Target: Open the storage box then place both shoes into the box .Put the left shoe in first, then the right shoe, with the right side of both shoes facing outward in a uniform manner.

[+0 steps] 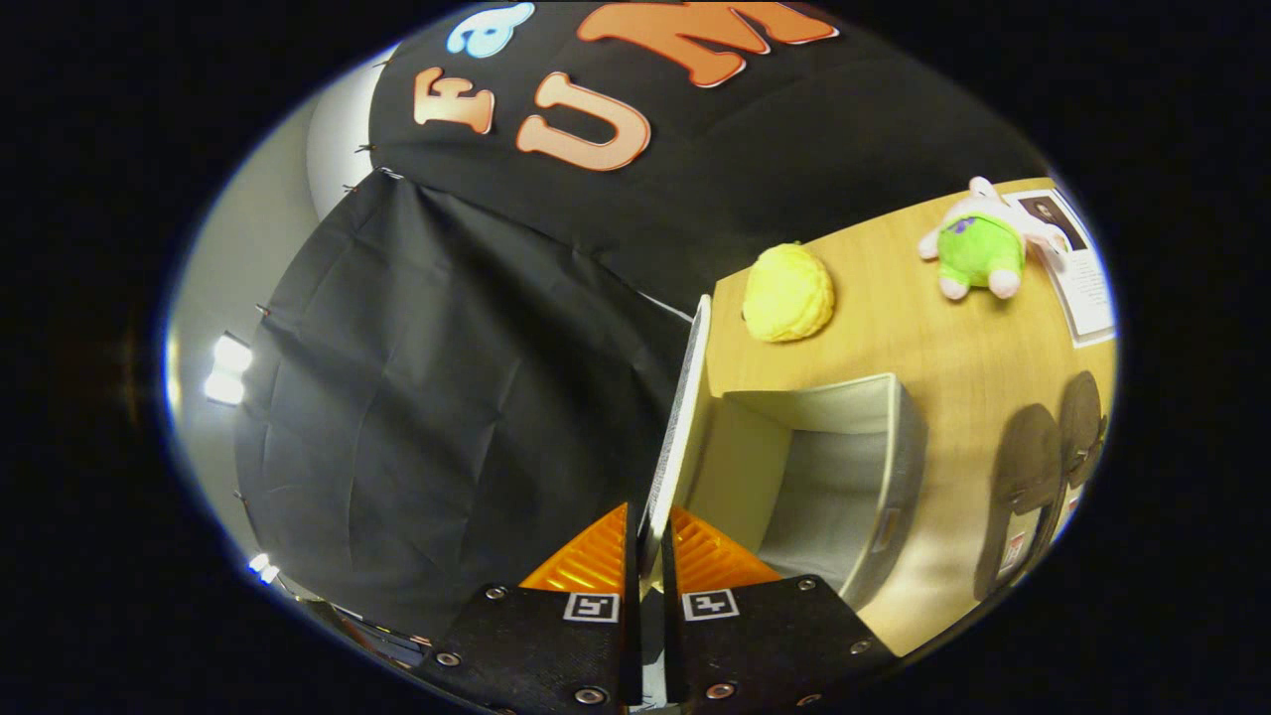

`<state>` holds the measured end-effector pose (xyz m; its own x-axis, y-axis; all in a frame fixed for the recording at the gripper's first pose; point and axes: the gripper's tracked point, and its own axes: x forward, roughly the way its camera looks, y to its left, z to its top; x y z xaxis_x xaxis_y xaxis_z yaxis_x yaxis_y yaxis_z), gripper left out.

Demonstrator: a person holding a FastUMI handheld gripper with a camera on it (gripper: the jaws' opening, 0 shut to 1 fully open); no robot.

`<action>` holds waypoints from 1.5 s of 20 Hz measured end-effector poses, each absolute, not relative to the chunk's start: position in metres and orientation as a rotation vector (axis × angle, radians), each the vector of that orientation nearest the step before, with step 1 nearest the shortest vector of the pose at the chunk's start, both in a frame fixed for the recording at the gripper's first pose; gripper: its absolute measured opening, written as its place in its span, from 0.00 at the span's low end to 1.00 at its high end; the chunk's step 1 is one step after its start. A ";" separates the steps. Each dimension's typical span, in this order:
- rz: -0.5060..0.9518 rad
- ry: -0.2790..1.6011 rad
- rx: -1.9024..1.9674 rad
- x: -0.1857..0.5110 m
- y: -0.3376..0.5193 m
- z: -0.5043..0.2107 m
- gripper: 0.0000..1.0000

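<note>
We see the tool (645, 551) with its two fingers pressed close together on the edge of the lid (680, 417) of the storage box (844, 467). The lid is a thin pale panel that stands up between the fingers and runs away from them, so both fingers pinch it from its two sides. The box itself is grey and open; its inside is visible just to the right of the fingers and a little ahead of them, and we see nothing lying in it. It stands on the wooden bench (894, 338).

The two shoes (1043, 477) are dark and lie side by side on the bench, to the right of the box and apart from it. We cannot tell which one is the left shoe.

Beyond the box, further ahead of the fingers, a yellow soft toy (789, 293) rests on the bench. Further to the right of it lies a plush figure (978, 248) in a green garment, and next to that a printed sheet (1087, 288). To the left of the fingers hangs black cloth (447, 397).
</note>
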<state>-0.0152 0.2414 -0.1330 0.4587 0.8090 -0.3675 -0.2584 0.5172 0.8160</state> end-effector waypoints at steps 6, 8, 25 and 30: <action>0.800 0.843 0.708 -0.010 0.304 -0.113 0.11; 0.811 0.849 0.707 -0.009 0.321 -0.115 0.11; 0.705 0.805 0.597 0.011 0.311 -0.135 0.92; 0.524 0.794 0.518 0.024 0.218 -0.178 0.94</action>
